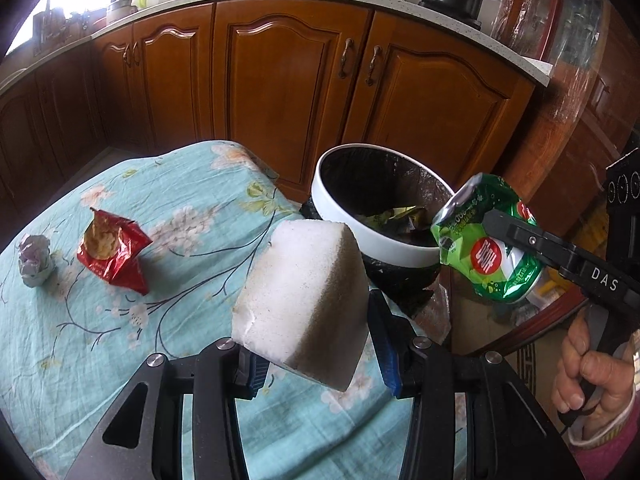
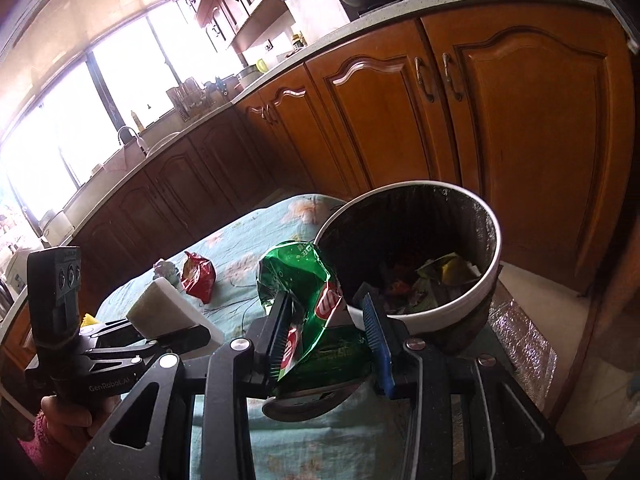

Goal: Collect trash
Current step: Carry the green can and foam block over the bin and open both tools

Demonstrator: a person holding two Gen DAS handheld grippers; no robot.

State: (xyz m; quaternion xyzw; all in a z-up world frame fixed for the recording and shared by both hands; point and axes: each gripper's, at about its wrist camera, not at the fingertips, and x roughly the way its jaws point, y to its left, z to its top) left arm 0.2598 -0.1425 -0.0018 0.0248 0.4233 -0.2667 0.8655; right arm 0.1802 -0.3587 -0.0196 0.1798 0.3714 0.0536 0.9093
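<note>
A white foam block (image 1: 304, 300) is held pinched between the blue pads of the left gripper (image 1: 316, 364), lifted clear of the floral teal cloth (image 1: 100, 340) that covers the table. A crushed green can (image 2: 316, 320) is held clamped between the pads of the right gripper (image 2: 328, 344), its flattened base showing below the jaws; in the left wrist view the can is seen beside the bin, just at its rim. A white bin (image 1: 332, 204) lined with a black bag is placed against the table's far right corner, with crumpled wrappers lying inside. Two items are left on the cloth near its left edge: a torn red snack packet (image 1: 114, 252) and, just beside it, a ball of crumpled paper (image 1: 35, 258). A hand (image 1: 588, 376) is seen on the right gripper's handle. Wooden cabinets (image 1: 280, 76) are ranged behind.
</note>
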